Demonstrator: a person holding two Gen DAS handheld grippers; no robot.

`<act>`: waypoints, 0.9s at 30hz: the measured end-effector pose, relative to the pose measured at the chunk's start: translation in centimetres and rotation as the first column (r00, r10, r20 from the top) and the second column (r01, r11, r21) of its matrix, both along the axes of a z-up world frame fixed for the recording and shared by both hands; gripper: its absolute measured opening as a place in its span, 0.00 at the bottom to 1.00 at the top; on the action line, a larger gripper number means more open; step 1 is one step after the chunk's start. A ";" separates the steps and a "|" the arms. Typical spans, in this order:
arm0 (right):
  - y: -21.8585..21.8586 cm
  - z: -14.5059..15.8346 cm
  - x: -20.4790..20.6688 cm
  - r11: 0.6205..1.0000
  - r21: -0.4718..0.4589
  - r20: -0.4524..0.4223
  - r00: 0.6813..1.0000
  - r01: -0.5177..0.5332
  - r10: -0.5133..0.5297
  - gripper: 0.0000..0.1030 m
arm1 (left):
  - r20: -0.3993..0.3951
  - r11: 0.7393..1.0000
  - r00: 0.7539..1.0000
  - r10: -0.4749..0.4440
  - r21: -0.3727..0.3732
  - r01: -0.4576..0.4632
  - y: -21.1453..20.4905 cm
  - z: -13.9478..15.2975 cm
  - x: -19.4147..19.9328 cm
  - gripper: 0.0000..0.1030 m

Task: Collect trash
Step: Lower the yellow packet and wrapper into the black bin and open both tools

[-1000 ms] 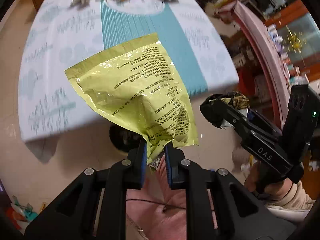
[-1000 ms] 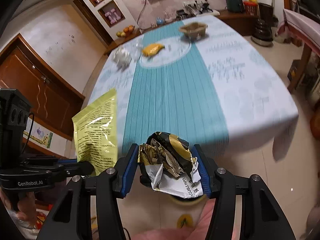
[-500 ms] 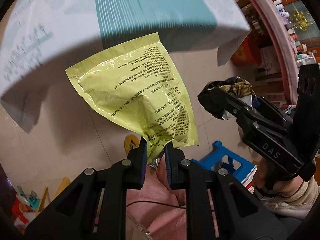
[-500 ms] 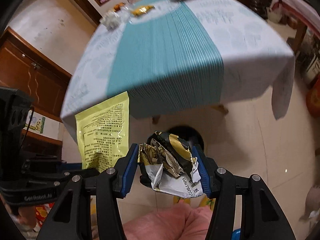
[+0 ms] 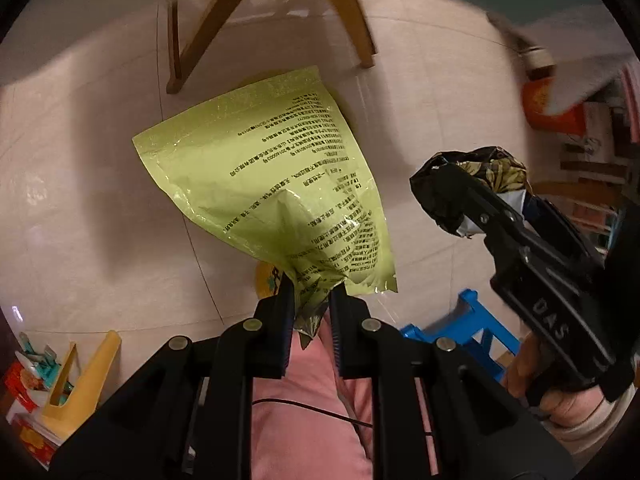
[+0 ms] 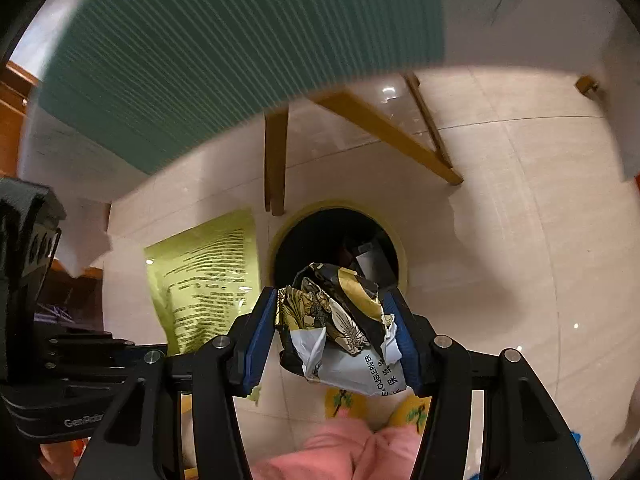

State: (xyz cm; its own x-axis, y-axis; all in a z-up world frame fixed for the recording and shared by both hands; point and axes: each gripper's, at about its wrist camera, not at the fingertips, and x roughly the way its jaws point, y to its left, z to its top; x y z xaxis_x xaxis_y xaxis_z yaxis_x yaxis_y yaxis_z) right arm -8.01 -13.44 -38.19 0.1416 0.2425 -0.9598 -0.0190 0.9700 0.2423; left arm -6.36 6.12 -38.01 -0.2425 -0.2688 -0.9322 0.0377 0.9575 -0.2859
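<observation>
Both grippers clamp trash above the floor.
Left gripper (image 5: 311,294) pinches yellow-green bag (image 5: 276,192); right gripper (image 6: 334,336) squeezes crumpled wrapper (image 6: 340,320). Only the right view shows the bin (image 6: 402,256), contents dark.

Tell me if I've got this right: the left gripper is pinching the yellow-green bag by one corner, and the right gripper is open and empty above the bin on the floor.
Not quite. The right gripper is not empty: in the right wrist view its fingers are shut on a crumpled black and gold wrapper, held above the bin on the floor. The rest holds: the left gripper pinches the yellow-green bag by one corner.
</observation>
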 end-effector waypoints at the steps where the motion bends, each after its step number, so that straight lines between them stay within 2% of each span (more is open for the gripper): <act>1: 0.2 -1.8 0.1 1.000 0.003 -0.003 1.000 -0.011 0.011 0.53 | -0.004 1.000 1.000 0.001 0.007 -0.001 0.0 -1.6 0.3 0.13; 5: 1.1 -7.1 0.6 0.999 0.000 0.007 0.999 -0.050 0.050 0.54 | -0.018 1.000 1.000 -0.008 0.021 0.009 0.3 -6.4 1.0 0.13; 9: 1.4 -12.7 0.8 0.999 0.004 0.001 0.999 -0.054 0.054 0.56 | -0.004 0.997 0.998 -0.066 0.026 0.066 0.2 -10.2 2.1 0.13; 15: 2.3 -18.3 1.8 0.996 0.022 -0.006 0.996 -0.083 0.084 0.62 | 0.051 0.991 0.990 -0.133 0.034 0.131 -0.2 -13.1 2.9 0.17; 16: 2.5 -18.8 2.0 0.996 0.026 -0.008 0.996 -0.085 0.085 0.63 | 0.062 0.991 0.990 -0.128 0.032 0.127 -0.2 -13.4 2.9 0.21; 17: 2.5 -19.2 2.0 0.996 0.035 -0.008 0.996 -0.086 0.086 0.65 | 0.068 0.992 0.990 -0.124 0.028 0.122 -0.3 -13.7 2.9 0.30; 20: 2.5 -20.0 1.9 0.996 0.034 -0.001 0.996 -0.084 0.084 0.71 | 0.097 0.992 0.988 -0.120 0.036 0.117 -0.2 -14.6 2.4 0.39; 21: 2.1 -20.5 2.1 0.996 0.027 -0.001 0.997 -0.081 0.081 0.76 | 0.117 0.992 0.985 -0.125 0.048 0.120 0.1 -14.5 2.2 0.42; 22: 1.7 -20.7 2.1 0.997 0.022 -0.001 0.997 -0.075 0.075 0.79 | 0.130 0.991 0.983 -0.126 0.054 0.120 0.2 -14.5 2.0 0.48; 25: 0.9 -20.4 2.2 0.998 0.031 0.007 0.998 -0.056 0.056 0.85 | 0.158 0.992 0.980 -0.119 0.051 0.112 0.9 -14.2 1.8 0.78; 27: 0.7 -20.3 2.2 0.998 0.025 0.015 0.998 -0.056 0.056 0.87 | 0.188 0.994 0.976 -0.106 0.050 0.099 1.4 -13.2 1.5 0.80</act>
